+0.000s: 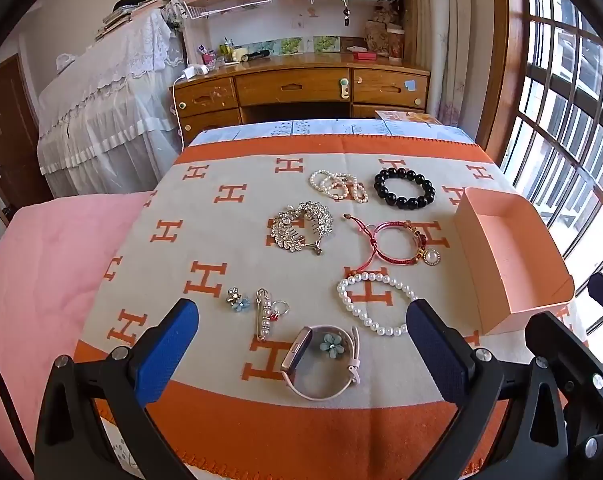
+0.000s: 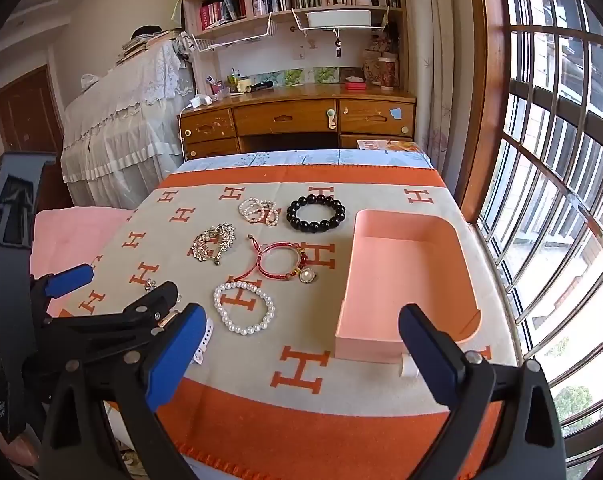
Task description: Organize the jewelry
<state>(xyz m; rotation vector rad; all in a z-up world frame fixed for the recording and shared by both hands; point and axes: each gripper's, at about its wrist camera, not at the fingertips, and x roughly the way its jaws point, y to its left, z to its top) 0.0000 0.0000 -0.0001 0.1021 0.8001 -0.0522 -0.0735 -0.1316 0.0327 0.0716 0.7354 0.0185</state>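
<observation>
Jewelry lies on an orange-and-beige cloth. A pink watch with a blue flower sits nearest, between my left gripper's open blue fingers. Beyond lie a pearl pin, a small flower brooch, a white pearl bracelet, a red cord bracelet, a crystal brooch, small pearl rings and a black bead bracelet. An empty pink box stands at the right. My right gripper is open and empty, above the cloth's near edge by the box.
A pink quilt lies left of the cloth. A wooden desk with shelves stands beyond the far edge, and a lace-covered piece of furniture at the back left. A barred window runs along the right.
</observation>
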